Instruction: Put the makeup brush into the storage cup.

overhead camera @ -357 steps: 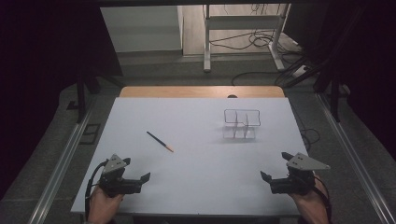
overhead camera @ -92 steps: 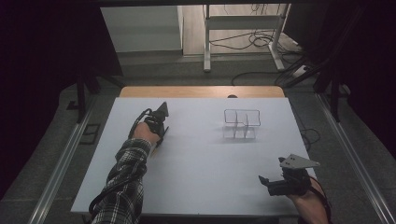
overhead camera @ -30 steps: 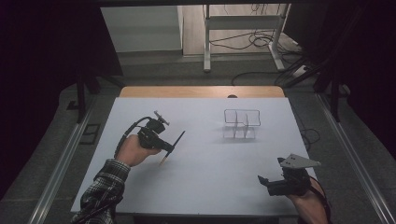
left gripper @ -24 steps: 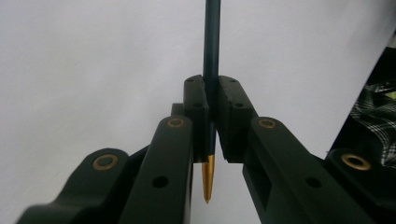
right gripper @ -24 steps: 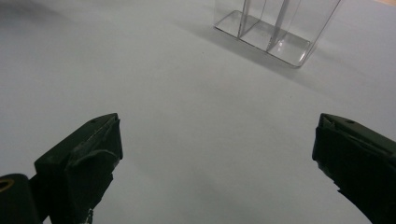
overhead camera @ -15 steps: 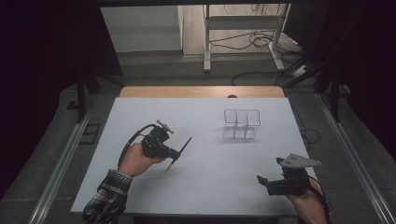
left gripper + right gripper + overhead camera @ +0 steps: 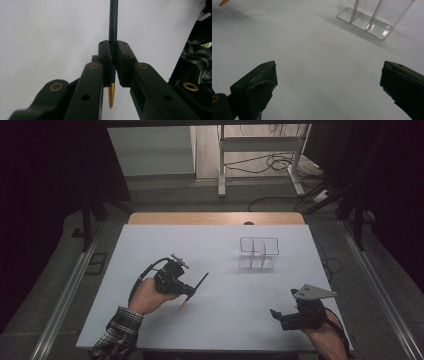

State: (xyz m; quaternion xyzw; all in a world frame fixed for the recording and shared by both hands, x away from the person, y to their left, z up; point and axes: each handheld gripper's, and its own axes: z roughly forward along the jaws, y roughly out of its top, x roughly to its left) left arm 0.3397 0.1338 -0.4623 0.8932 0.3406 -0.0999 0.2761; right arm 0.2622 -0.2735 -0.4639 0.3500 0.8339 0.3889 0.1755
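Note:
A dark pencil (image 7: pixel 196 288) with an orange tip is clamped in my left gripper (image 7: pixel 186 291), held above the white table (image 7: pixel 210 265) left of centre. In the left gripper view the jaws press on the pencil's shaft (image 7: pixel 113 27), its orange point (image 7: pixel 111 96) sticking out below the pads. A clear divided holder (image 7: pixel 258 254) stands upright right of centre, some way from the pencil; its base (image 7: pixel 372 23) shows ahead in the right gripper view. My right gripper (image 7: pixel 276 316) rests near the table's front right, jaws wide apart with nothing between them (image 7: pixel 328 82).
A wooden strip (image 7: pixel 215 218) runs along the table's far edge. Beyond it stand a metal frame (image 7: pixel 260 155) and loose cables on the floor. Rails flank the table on both sides.
My left gripper, still gripping the pencil, has drifted toward the near side and slightly right over the last second. The right gripper has stayed put.

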